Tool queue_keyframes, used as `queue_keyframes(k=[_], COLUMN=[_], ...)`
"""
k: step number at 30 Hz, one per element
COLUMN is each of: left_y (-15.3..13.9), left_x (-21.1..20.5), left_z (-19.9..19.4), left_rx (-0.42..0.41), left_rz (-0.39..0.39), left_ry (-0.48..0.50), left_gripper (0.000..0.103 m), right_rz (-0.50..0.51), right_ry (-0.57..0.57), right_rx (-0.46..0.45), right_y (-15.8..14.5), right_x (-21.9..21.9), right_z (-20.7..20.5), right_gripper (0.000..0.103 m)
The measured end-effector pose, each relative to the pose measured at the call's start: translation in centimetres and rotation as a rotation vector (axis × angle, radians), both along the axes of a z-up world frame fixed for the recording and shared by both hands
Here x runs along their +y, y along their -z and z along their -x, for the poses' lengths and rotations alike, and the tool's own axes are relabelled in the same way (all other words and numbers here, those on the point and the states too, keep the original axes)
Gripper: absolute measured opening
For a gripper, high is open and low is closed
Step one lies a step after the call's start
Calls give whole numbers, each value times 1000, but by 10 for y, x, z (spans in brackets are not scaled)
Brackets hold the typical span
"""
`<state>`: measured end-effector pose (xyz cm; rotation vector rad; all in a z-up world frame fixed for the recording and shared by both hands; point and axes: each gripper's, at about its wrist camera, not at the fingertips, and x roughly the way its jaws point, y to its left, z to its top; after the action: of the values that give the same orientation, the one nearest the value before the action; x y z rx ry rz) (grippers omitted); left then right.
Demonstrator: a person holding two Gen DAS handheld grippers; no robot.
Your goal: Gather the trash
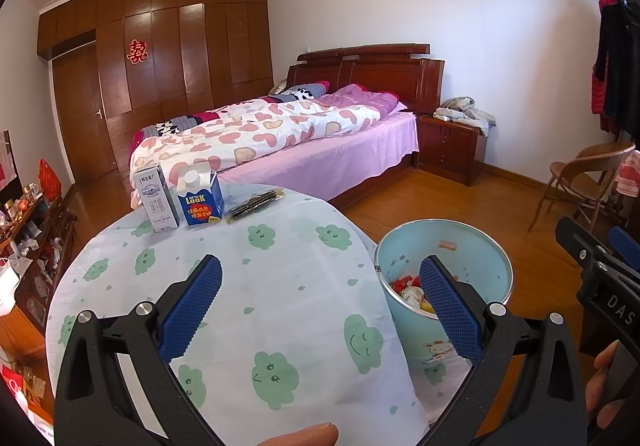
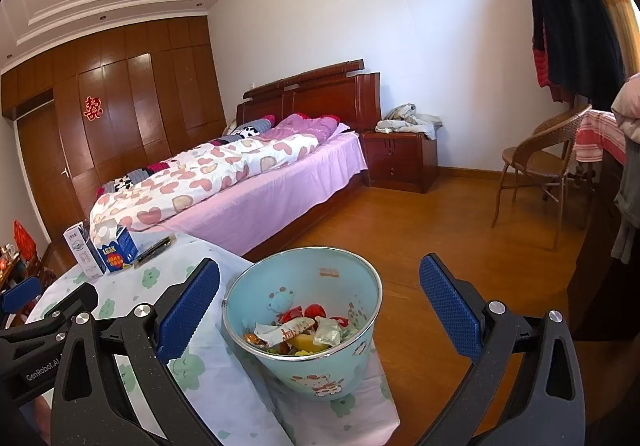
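Cloud-print tabletop (image 1: 280,286) lay under both released claws, left claw (image 1: 320,310) and right claw (image 2: 320,310). Nearby, the blue bin (image 2: 348,362) already held wrappers; farther off, two milk cartons (image 1: 200,194) and a dark packet (image 1: 256,204) remained uncollected.

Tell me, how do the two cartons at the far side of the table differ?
The blue carton is blue with yellow "LOOK" lettering, while the white carton is pale grey-white with a small emblem. The blue carton has a slanted gable top with a round white screw cap; the white carton has a flat brick-shaped top with no cap visible. The white carton stands left of the blue one. Both stand upright, side by side, on the cloud-print tablecloth.
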<state>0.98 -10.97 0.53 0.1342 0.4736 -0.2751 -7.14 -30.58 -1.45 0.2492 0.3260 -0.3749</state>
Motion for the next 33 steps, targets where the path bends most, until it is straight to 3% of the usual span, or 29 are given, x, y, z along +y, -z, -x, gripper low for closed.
queue_keyframes(k=[33], left_y=[-2], left_x=[1], left_z=[2], left_rx=[0], left_rz=[12], left_ry=[-16], left_gripper=[97], right_rz=[0], right_ry=[9], right_rx=[-1], right_y=[-1], right_x=[3], right_z=[2], right_gripper=[98])
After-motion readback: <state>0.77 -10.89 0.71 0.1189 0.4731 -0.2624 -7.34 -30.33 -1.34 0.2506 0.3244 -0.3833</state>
